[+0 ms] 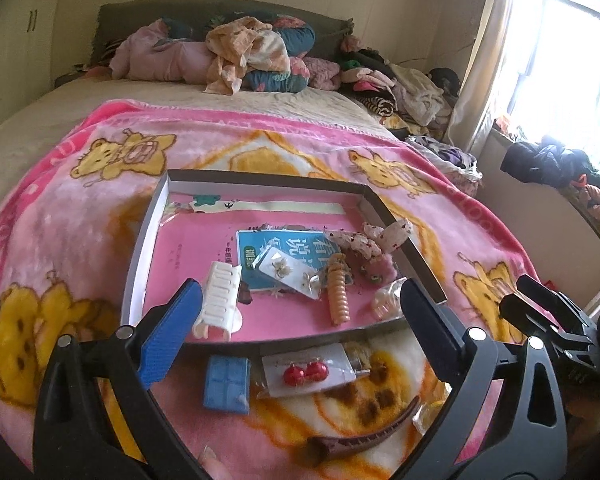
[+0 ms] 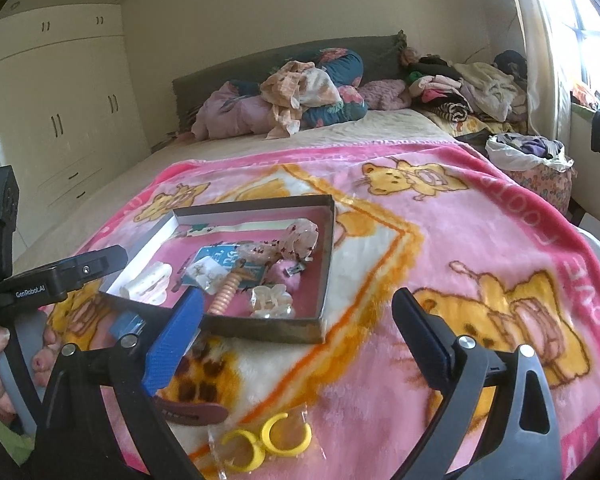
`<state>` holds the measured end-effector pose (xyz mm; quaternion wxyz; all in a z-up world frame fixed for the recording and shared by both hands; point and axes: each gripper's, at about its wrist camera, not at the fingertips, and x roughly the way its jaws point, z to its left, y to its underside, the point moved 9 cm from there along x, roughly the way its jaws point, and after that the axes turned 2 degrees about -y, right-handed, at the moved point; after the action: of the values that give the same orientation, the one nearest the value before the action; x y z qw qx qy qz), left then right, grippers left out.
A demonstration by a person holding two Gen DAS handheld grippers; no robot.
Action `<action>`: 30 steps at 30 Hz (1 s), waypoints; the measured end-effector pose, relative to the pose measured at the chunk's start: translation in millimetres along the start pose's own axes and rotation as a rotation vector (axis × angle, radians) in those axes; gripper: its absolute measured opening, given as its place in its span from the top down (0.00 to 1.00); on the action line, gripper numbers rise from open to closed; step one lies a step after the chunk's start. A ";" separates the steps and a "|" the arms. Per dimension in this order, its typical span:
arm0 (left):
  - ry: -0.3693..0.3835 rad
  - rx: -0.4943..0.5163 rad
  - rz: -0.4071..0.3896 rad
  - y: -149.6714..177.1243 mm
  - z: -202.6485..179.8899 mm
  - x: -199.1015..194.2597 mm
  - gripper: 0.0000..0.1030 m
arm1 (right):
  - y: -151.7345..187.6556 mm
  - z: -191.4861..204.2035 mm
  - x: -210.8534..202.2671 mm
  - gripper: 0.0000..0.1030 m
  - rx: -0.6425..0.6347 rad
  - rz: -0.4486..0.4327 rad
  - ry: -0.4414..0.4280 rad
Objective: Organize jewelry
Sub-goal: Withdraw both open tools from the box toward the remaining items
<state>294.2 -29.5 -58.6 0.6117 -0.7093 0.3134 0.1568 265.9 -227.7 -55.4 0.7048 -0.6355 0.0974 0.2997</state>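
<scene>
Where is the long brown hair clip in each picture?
Left wrist view: the long brown plastic hair clip lies low in the middle on the pink blanket.
Right wrist view: bottom left, partly behind the blue jaw.
Shared landmark: the shallow cardboard box just beyond it.

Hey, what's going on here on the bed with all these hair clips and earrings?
A person holds a gripper in each hand over a pink blanket, sorting jewelry into a shallow box. A white claw clip, an orange spiral clip and a card of earrings already lie inside. Red earrings, a blue case, a brown clip and yellow hoops wait outside. The left gripper and the right gripper are open and empty.
</scene>
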 end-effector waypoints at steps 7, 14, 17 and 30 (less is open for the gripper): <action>0.000 0.003 0.007 10.1 0.4 -8.3 0.12 | 8.1 -0.5 -10.6 0.10 -0.001 0.007 0.002; -0.004 0.014 0.016 21.4 -0.2 -14.1 0.12 | 24.1 3.1 -19.2 0.10 -0.022 0.030 0.003; -0.010 0.019 0.023 26.8 1.0 -15.2 0.12 | 33.1 5.2 -20.0 0.10 -0.027 0.047 0.000; -0.038 0.036 0.054 49.6 8.1 -19.2 0.12 | 63.5 11.0 -21.3 0.10 -0.032 0.100 -0.010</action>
<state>249.5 -19.5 -86.8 0.6256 -0.6863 0.3237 0.1809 211.4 -222.7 -95.7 0.6794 -0.6393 0.1206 0.3392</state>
